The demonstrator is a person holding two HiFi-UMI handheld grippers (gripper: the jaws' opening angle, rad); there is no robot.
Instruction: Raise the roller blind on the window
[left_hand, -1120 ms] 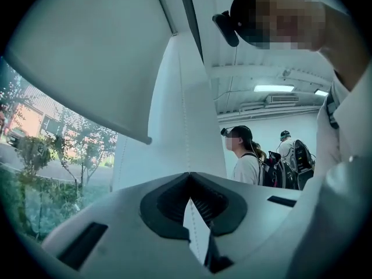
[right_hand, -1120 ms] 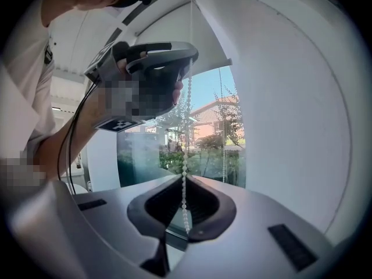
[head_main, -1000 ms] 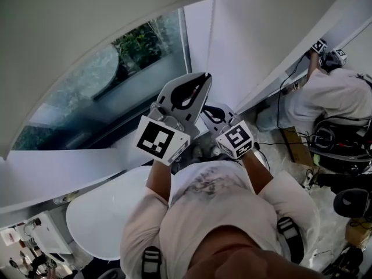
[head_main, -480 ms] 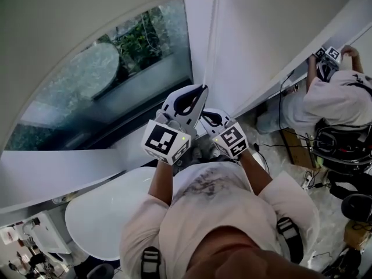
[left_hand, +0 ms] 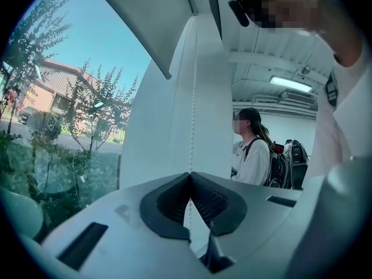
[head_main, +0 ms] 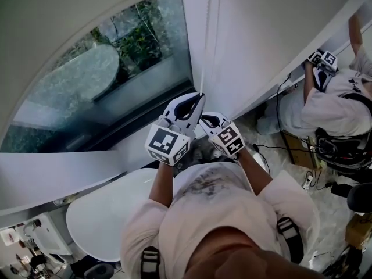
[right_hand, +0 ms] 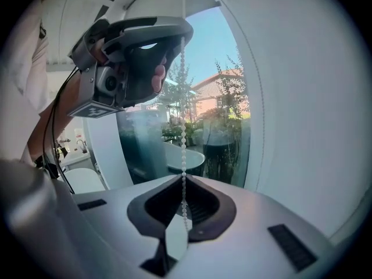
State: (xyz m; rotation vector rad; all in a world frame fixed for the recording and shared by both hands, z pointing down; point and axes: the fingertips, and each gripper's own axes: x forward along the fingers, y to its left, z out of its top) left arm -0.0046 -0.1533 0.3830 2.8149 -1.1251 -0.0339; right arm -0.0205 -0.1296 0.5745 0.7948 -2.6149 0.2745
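The bead chain (right_hand: 183, 132) is gripped between the almost closed fingers of the right gripper (right_hand: 183, 176). It is also pinched at the closed tips of the left gripper (left_hand: 189, 173), which is held just above, toward 12 o'clock. In the head view the roller blind (head_main: 58, 16) is seen at 10 o'clock, with bare window (head_main: 116, 68) glass showing beneath its lower edge.
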